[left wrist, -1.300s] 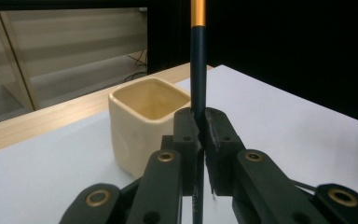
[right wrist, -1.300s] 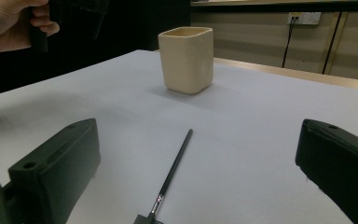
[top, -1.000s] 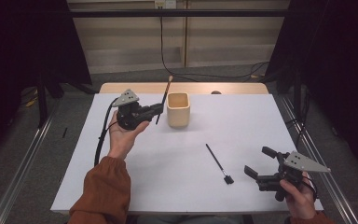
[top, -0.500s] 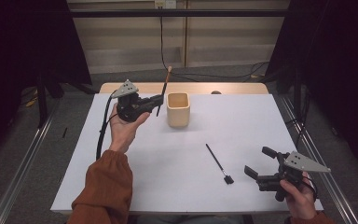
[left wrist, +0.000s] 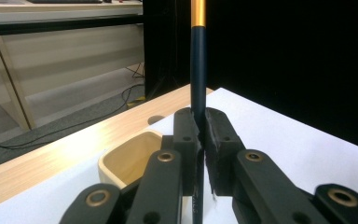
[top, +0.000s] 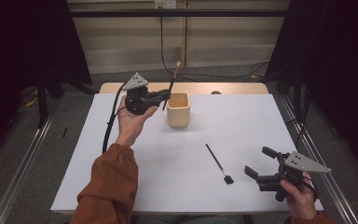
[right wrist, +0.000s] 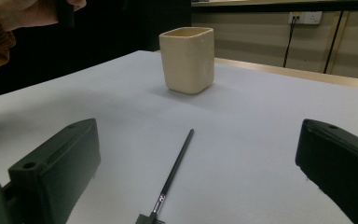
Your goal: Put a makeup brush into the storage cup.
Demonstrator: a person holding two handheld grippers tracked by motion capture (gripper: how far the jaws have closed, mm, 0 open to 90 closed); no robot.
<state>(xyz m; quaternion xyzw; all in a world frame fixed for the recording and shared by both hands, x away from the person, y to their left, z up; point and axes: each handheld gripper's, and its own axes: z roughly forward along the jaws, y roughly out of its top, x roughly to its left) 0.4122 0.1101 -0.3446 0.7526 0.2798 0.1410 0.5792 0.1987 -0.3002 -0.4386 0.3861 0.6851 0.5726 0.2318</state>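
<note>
Gripping a dark brush point(top: 172, 83) by its handle, the left claw point(top: 164, 96) hangs raised at about eleven o'clock on the white tabletop point(top: 191, 186), just beside the cream cup point(top: 178, 110). Its jaws are pressed tight on the brush, which stands nearly upright with its pale tip uppermost and its lower end near the cup's nine o'clock rim. From the left gripper view the handle point(left wrist: 198, 70) runs straight up between the two closed jaws of that claw point(left wrist: 199, 135), a gold band near the top, with the open mouth of the cup point(left wrist: 130, 158) below at about eight o'clock.

Down at five o'clock the right claw point(top: 257, 163) rests low near the tabletop's near edge, its jaws spread wide with nothing between them. A second brush point(top: 218, 163), thin and black, lies flat on the tabletop around the middle, between the cup and that claw, its square head toward the near edge. In the right gripper view this brush point(right wrist: 175, 175) lies ahead between the parted jaws of the right claw point(right wrist: 198, 177), apart from both, and the cup point(right wrist: 187, 58) stands farther off at twelve o'clock.
</note>
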